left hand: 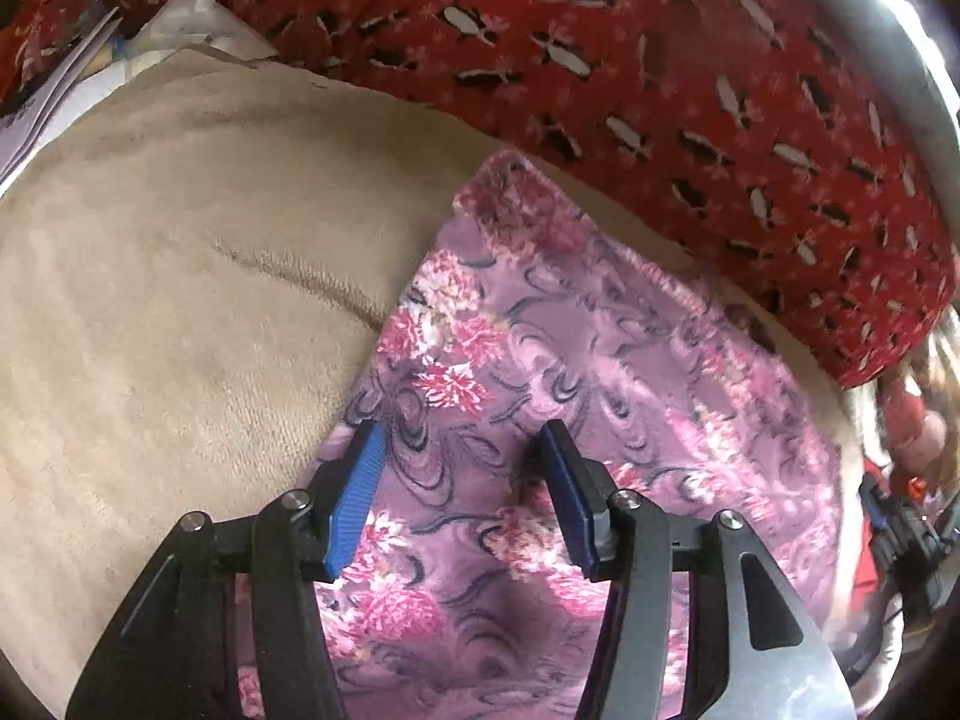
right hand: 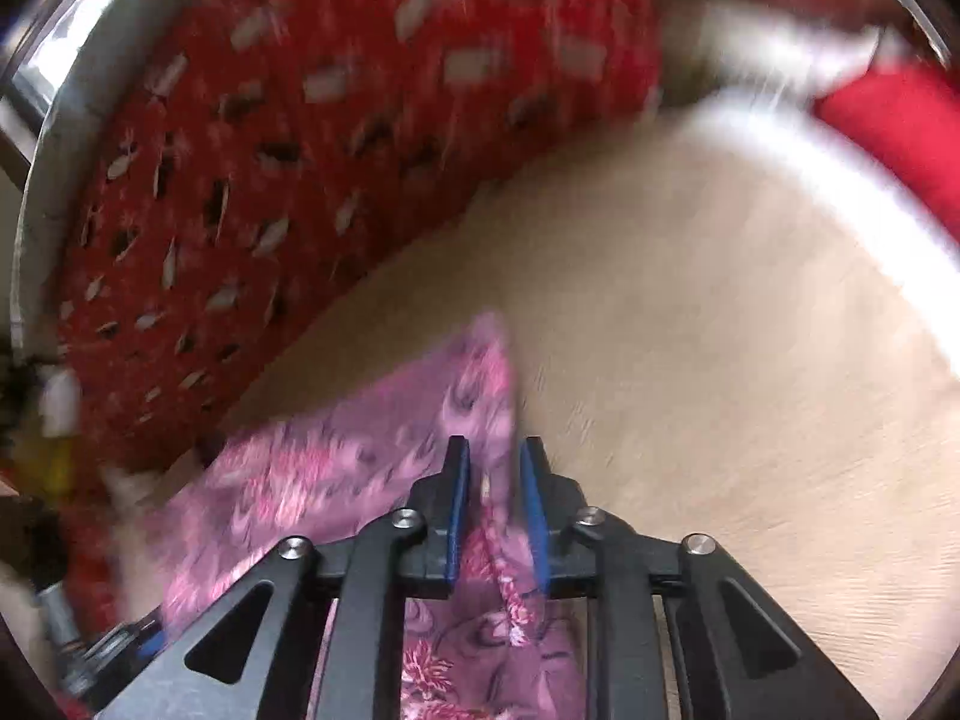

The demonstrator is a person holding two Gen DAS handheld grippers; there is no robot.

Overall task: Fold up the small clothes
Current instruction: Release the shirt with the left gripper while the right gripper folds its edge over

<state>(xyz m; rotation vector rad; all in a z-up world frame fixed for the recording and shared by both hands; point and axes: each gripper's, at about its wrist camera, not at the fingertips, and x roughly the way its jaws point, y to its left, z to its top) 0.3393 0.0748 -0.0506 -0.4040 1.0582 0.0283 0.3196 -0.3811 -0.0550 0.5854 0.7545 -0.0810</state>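
Note:
A small purple cloth (left hand: 600, 360) with pink flowers lies spread on a beige plush surface (left hand: 180, 300). My left gripper (left hand: 463, 429) hovers over the cloth's near part. It is open, with floral fabric showing between its blue pads (left hand: 357, 492) and nothing pinched. In the blurred right wrist view the same cloth (right hand: 336, 462) stretches off to the left. A raised fold along its right edge runs up between the narrowly set jaws of my right gripper (right hand: 494, 444), which is shut on it. The cloth's far corner (right hand: 492, 330) points up onto the beige surface (right hand: 720, 360).
A red patterned blanket (left hand: 600, 60) is bunched along the far side of the beige surface, and it fills the upper left of the right wrist view (right hand: 270, 150). White papers and a plastic bag (left hand: 90, 60) lie at the far left. A metal rail (right hand: 72, 120) borders the blanket.

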